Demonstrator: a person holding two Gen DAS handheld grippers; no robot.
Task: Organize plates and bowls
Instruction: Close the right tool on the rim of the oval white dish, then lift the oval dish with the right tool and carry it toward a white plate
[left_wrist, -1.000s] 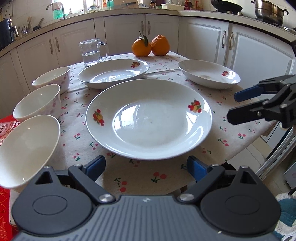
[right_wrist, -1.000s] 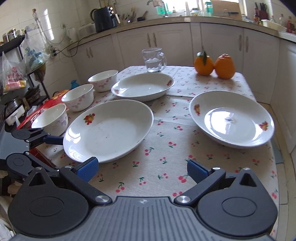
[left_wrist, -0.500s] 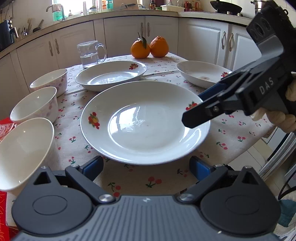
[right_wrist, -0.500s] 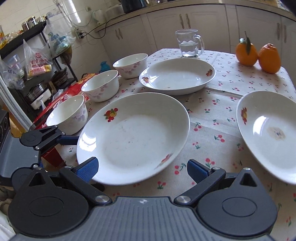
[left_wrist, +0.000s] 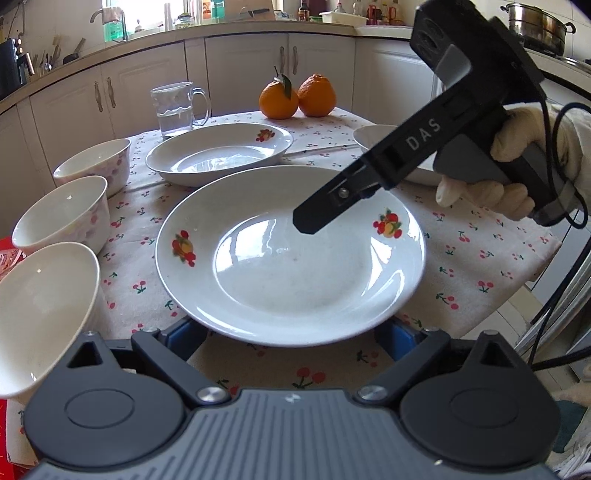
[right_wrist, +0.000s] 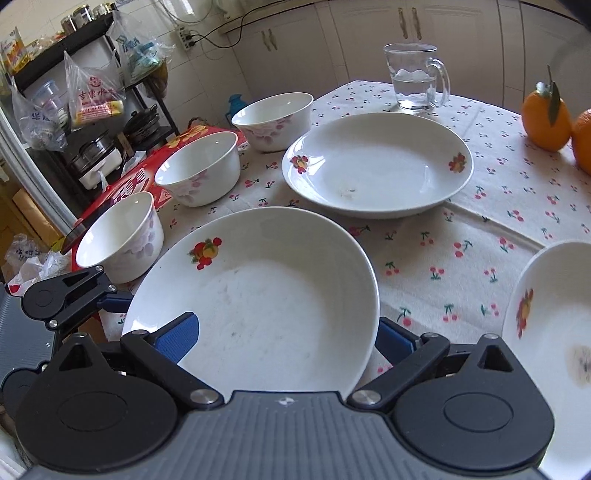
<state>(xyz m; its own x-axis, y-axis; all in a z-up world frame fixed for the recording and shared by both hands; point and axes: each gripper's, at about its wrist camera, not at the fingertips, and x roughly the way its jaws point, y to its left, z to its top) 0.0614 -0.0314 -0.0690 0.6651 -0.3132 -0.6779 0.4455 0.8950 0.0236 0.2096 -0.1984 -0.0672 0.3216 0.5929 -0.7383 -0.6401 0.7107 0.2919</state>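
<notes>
Cherry-print tablecloth carries the near plate, whose rim hides both spread grippers' fingertips. Left gripper and right gripper straddle it; contact is unclear.

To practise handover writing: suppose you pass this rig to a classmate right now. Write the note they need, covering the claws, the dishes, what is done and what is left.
Left claw: open, at the near rim of the near plate, gripping nothing.
Right claw: open, astride that plate's right rim, one finger over the plate, the other past its edge; not closed.
Dishes: second plate behind, third plate to the right; near bowl, middle bowl and far bowl in a row along the left, each apart.
Done: nothing stacked.
Left: close on the near plate, stack the plates, then probably nest the bowls.
</notes>
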